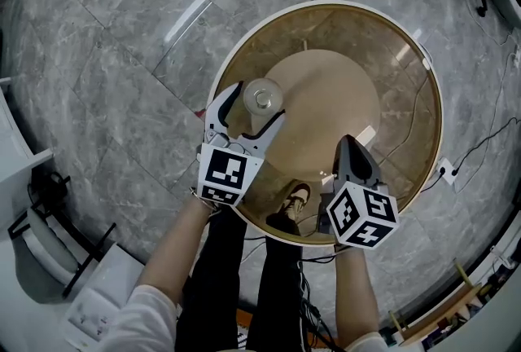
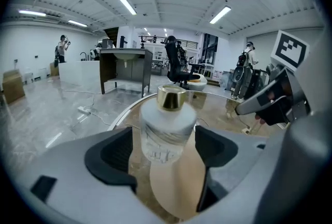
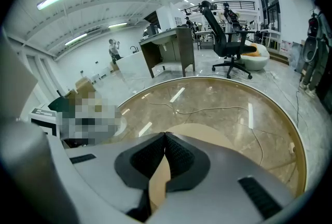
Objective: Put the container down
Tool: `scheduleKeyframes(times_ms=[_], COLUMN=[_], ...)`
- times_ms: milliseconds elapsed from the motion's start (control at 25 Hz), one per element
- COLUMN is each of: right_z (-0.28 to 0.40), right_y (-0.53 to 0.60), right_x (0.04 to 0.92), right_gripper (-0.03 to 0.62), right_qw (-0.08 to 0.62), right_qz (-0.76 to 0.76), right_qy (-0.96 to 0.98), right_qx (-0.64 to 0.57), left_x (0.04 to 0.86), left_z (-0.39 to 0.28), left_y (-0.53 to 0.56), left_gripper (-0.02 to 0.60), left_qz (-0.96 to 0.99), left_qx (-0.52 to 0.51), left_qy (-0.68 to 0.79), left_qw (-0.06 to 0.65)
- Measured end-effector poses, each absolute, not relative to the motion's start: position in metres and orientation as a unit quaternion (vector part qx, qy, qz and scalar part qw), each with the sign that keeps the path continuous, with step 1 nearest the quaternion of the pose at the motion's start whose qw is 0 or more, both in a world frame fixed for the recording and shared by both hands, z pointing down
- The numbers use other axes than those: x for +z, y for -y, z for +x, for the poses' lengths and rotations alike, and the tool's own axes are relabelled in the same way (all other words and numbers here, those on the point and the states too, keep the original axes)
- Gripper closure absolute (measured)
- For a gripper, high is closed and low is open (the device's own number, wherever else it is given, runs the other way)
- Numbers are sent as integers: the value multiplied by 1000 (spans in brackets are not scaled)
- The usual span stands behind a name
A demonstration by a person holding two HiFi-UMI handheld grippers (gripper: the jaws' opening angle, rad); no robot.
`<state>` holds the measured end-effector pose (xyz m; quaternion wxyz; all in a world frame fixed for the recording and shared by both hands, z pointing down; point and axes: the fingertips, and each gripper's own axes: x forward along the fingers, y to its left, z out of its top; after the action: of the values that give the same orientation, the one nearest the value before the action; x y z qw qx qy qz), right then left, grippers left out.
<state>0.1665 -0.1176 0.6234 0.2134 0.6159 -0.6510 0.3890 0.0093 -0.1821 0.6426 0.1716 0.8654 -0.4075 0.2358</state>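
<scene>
A small frosted glass container (image 1: pixel 262 100) with a gold cap stands upright on the round glass table (image 1: pixel 411 49), near its left side. My left gripper (image 1: pixel 259 104) is open around it, one jaw on each side, with a slim gap showing at the right pad. In the left gripper view the container (image 2: pixel 167 124) fills the space between the dark pads (image 2: pixel 116 153) of the left gripper (image 2: pixel 165 151). My right gripper (image 1: pixel 348 142) hovers over the table's near right part, shut with nothing in it; in its own view the right gripper (image 3: pixel 165 137) shows the ribbed pads meeting.
The table has a gold rim and a tan round base (image 1: pixel 326 98) under the glass. A person's shoe (image 1: pixel 298 197) shows through the glass. An office chair (image 3: pixel 228 44) and a desk (image 3: pixel 168 46) stand beyond the table. White furniture (image 1: pixel 20 171) lies at far left.
</scene>
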Motion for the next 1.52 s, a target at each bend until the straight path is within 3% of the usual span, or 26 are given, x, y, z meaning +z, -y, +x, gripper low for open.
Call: scheduleKeyframes(times_ms=[400, 800, 1000, 1240, 1520], right_z=[173, 185, 192, 207, 241], right_y=[85, 26, 9, 5, -18], right_x=[596, 498, 424, 343, 277], right_gripper=[571, 571, 571, 571, 571], right_qw=[204, 171, 144, 127, 129], right_qz=[628, 646, 647, 647, 646], right_qy=[645, 627, 641, 672, 698], right_qx=[385, 400, 387, 338, 281], left_x=[621, 477, 390, 308, 241], left_z=[-31, -24, -14, -30, -41], left_y=[126, 86, 68, 42, 19], left_gripper=[215, 226, 319, 572, 574], left_qz=[829, 820, 823, 807, 775], left_qx=[238, 164, 134, 132, 132], left_qy=[448, 481, 490, 536, 585], left_qw=[237, 264, 255, 209, 197])
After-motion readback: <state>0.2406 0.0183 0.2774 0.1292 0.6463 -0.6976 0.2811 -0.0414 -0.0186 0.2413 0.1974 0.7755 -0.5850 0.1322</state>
